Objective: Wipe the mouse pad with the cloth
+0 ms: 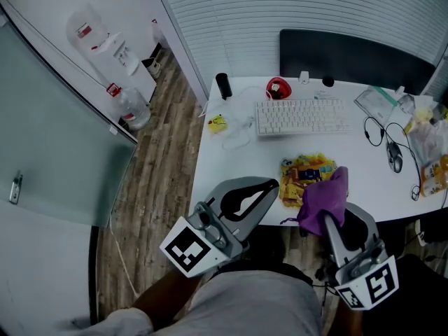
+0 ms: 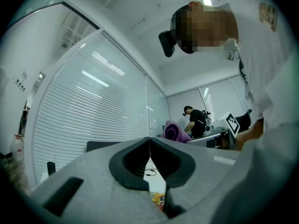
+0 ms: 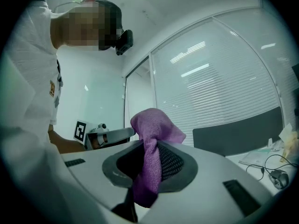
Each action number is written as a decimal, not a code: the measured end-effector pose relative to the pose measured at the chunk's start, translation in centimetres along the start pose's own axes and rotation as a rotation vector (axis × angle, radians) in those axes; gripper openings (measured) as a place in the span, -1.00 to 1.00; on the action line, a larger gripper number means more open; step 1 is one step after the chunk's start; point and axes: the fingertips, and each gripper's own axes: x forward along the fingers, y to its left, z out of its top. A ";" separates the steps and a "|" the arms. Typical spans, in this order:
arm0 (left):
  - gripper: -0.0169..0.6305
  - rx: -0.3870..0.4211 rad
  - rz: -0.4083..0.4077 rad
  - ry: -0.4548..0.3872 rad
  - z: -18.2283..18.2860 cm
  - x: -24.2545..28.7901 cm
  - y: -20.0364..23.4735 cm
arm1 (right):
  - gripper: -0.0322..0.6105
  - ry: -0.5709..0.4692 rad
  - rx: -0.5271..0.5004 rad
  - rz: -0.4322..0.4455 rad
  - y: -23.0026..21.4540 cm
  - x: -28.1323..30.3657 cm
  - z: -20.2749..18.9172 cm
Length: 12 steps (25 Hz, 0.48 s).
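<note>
My right gripper (image 1: 327, 219) is shut on a purple cloth (image 1: 325, 196), which bunches up out of its jaws near the white desk's front edge (image 1: 231, 166). In the right gripper view the cloth (image 3: 152, 125) hangs pinched between the jaws of that gripper (image 3: 152, 148). My left gripper (image 1: 268, 186) is shut with nothing in it; its jaws meet along a thin line (image 2: 149, 143). Both grippers tilt upward, close to the person's body. A flat yellow printed item (image 1: 306, 176) lies on the desk just past the cloth; I cannot tell whether it is the mouse pad.
On the desk are a white keyboard (image 1: 301, 116), a red object (image 1: 278, 87), a black cylinder (image 1: 223, 85), a corded mouse (image 1: 395, 158) and plastic bags (image 1: 428, 145). A dark panel (image 1: 350, 56) stands behind. A water dispenser (image 1: 105, 44) stands far left. Another person (image 2: 195, 121) works in the background.
</note>
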 end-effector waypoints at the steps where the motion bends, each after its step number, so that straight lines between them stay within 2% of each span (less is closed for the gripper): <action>1: -0.90 0.000 -0.002 -0.001 0.0 0.1 0.0 | -0.70 -0.002 0.001 -0.003 0.0 -0.1 0.1; 12: -0.90 -0.011 -0.001 0.007 -0.2 0.2 -0.5 | -0.70 -0.005 0.005 -0.015 -0.3 -0.9 0.1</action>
